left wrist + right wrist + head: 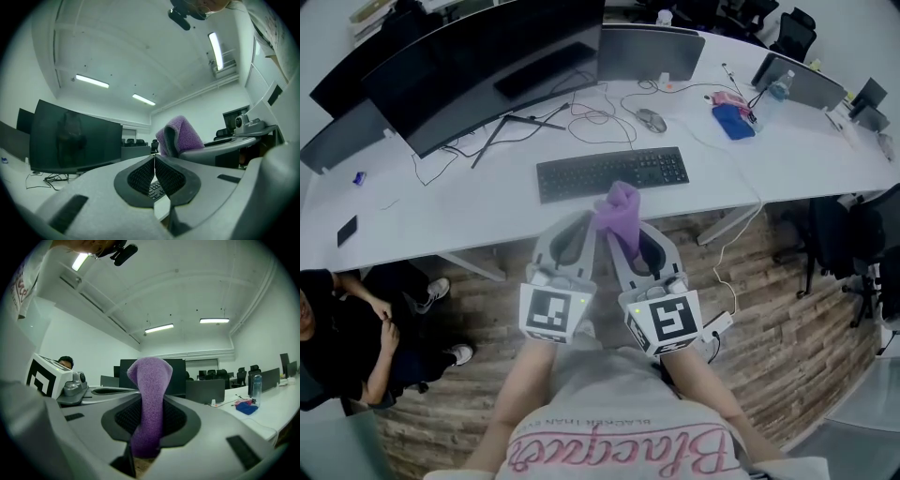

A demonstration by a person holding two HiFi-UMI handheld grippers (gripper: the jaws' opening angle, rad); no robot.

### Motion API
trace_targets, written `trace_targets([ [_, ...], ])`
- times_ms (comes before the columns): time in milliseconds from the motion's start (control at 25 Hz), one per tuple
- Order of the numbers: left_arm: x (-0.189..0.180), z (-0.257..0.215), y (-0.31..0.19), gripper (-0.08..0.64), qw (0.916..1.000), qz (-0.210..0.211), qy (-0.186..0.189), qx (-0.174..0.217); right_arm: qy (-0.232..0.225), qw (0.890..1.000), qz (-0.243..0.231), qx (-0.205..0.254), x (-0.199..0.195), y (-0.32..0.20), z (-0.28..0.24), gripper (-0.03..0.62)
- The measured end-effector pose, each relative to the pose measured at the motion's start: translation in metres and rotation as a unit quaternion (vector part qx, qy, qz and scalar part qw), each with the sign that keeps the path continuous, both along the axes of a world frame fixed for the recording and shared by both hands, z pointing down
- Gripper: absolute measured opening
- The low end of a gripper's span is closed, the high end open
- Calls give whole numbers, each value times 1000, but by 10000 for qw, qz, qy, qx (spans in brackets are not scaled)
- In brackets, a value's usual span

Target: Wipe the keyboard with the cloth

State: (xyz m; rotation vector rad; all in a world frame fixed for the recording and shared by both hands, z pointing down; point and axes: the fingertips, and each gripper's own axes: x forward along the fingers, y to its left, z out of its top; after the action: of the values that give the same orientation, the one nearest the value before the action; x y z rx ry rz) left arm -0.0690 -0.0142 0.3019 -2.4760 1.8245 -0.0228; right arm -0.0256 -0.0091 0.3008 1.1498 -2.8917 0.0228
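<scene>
Right gripper (pixel 150 414): fingers clamped on purple cloth (pixel 149 376). Left gripper (pixel 154 161): fingers closed, empty. Both side by side, short of keyboard (pixel 611 172).

Left tool (pixel 585 221): I held it low in front of my body, pointing forward and away from me.
Left tool's jaws: they were pressed together, the ribbed pads meeting at the tips with nothing between them.
Right tool (pixel 619 232): it sat just beside the left one, roughly parallel, with the tips close together.
Right tool's jaws: they were clamped on the purple cloth (pixel 147 380), which stood up out of the tips.
Marker cubes: my left cube (pixel 555 312) and right cube (pixel 666 323) faced up toward my head.
Forearms: my left forearm (pixel 520 394) and right forearm (pixel 703 389) were bare and both reached forward, drawing in toward the tools.
</scene>
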Motion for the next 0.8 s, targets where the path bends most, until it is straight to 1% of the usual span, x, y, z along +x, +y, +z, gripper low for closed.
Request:
trace_targets([
  [200, -32, 0, -26, 8, 10000, -9, 14, -11, 9, 10000, 7, -33, -28, -28, 1, 91],
  [400, -51, 6, -45, 8, 10000, -71, 13, -56, 64, 9999, -64, -84, -46, -45, 5, 91],
  [640, -55, 14, -64, 7, 9998, -133, 30, -142, -9, 9998, -152, -136, -52, -64, 7, 91],
  [800, -50, 26, -86, 8, 9993, -281, 95, -244, -22, 9993, -273, -238, -47, -86, 17, 91],
])
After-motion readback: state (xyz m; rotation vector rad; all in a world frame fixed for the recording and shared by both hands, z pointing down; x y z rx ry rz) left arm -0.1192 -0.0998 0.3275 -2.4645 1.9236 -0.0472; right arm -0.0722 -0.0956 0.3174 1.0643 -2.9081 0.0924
